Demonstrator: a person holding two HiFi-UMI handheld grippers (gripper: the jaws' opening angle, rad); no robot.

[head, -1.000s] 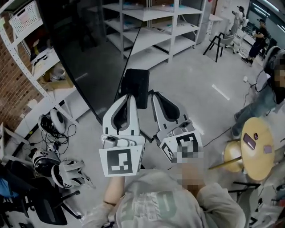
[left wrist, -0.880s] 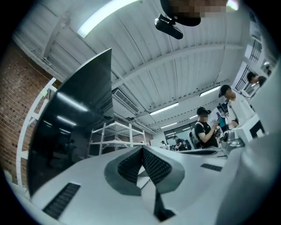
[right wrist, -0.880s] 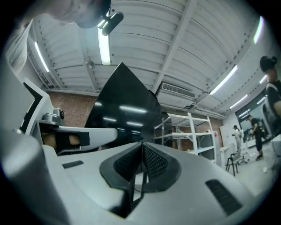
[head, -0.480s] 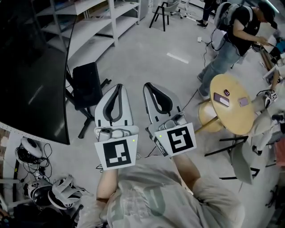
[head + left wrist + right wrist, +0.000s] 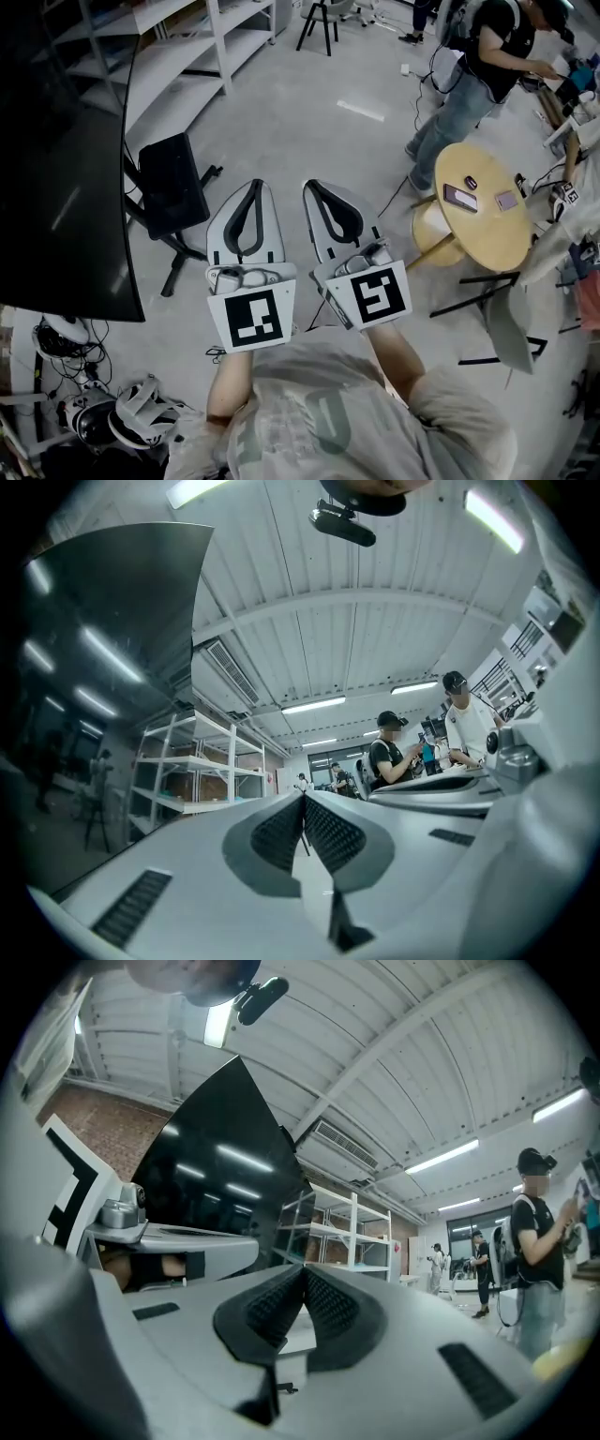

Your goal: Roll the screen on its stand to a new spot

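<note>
The left gripper and right gripper hover side by side, each with fingers pressed together on nothing. The screen stands to their left (on its dark stand), apart from both.

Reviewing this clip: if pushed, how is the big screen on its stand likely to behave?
Probably top-heavy: the large screen spreads far wider than its stand, so a high shove might tip it. The smooth bare floor suggests it would roll easily, though the wheels themselves aren't clear.
</note>
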